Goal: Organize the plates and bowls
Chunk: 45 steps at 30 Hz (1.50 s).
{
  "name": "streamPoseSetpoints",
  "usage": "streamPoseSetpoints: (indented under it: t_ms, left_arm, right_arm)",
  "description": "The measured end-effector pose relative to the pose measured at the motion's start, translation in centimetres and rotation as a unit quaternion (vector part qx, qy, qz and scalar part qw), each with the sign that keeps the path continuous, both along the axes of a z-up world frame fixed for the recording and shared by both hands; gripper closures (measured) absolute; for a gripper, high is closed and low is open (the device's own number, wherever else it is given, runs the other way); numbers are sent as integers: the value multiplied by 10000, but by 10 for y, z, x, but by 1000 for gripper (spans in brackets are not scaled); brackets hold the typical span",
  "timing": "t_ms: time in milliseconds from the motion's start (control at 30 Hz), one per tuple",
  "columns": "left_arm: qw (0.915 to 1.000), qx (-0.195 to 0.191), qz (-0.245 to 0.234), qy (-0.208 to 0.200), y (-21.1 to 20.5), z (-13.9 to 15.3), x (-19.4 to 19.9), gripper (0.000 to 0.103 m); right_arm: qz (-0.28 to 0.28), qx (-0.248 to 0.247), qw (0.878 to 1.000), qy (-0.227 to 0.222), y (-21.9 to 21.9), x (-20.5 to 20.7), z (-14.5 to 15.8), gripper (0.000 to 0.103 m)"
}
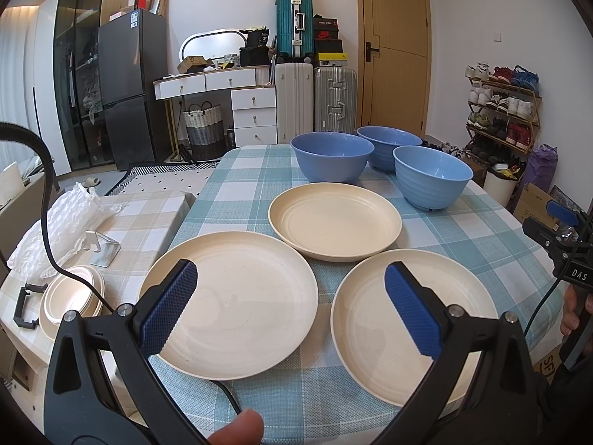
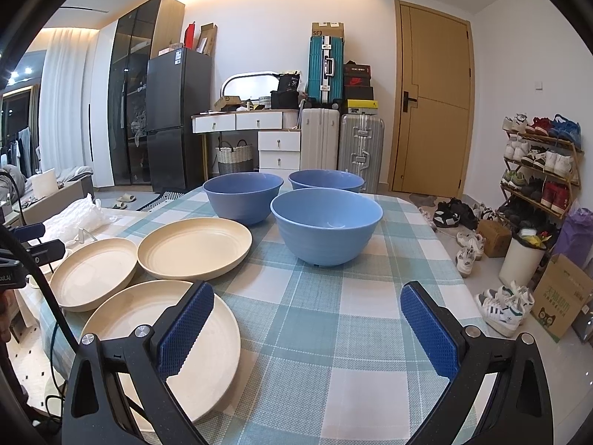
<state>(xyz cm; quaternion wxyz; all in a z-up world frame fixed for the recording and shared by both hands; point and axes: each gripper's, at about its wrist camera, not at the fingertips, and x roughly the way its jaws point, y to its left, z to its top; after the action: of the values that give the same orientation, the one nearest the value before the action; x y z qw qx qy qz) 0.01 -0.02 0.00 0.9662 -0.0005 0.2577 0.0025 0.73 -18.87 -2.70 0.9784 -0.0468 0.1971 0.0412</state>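
Left wrist view: the left tool (image 1: 291, 307) is held wide apart with nothing in it, hovering over the near edge of the table (image 1: 481, 230). Three cream plates are laid out flat on the checked cloth: a near-left plate (image 1: 237, 296), a near-right plate (image 1: 370, 326), and a deeper middle plate (image 1: 335, 220) just behind the gap between them. The middle plate looks like it's touching or slightly overlapping the rims of the near two, can't be told for sure. Three blue bowls are grouped by the far edge: left bowl (image 1: 331, 159), back bowl (image 1: 389, 146), right bowl (image 1: 431, 180). Nothing is stacked yet.

Right wrist view: the right tool (image 2: 305, 328) is also spread wide and empty, above bare cloth at the near edge, with the near-right plate (image 2: 207, 333) partly under its left finger. The bowls (image 2: 326, 226) sit well ahead.

What could go wrong, guessed only: these plates are thin and lie flat, so a rim could easily be pinched badly and slip out, or a neighbouring plate could get dragged along and pushed off the near edge
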Motion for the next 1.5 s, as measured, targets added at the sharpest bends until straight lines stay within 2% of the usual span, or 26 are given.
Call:
streamPoseSetpoints:
  t_ms: [367,567,700,833,1000,1200,1500]
  left_arm:
    - [10000,-1,25,3,1,0,0,2]
    - [9999,-60,122,76,10,0,6,2]
    - [9998,33,153,122,16,1,9,2]
    - [9997,-4,36,254,27,7,19,2]
    - [9991,23,154,392,49,19,35,2]
    - [9980,281,294,485,66,29,52,2]
    - [9965,426,112,716,68,40,80,2]
  right_arm:
    - [67,-22,10000,34,6,6,-2,0]
    - [304,77,9994,173,17,15,6,0]
    - [408,-30,9991,151,26,19,11,0]
    - [512,-66,9979,396,38,29,12,0]
    - [742,-199,9954,571,58,43,13,0]
    - [869,-574,9920,710,80,65,14,0]
    - [1055,-515,9876,1046,90,95,18,0]
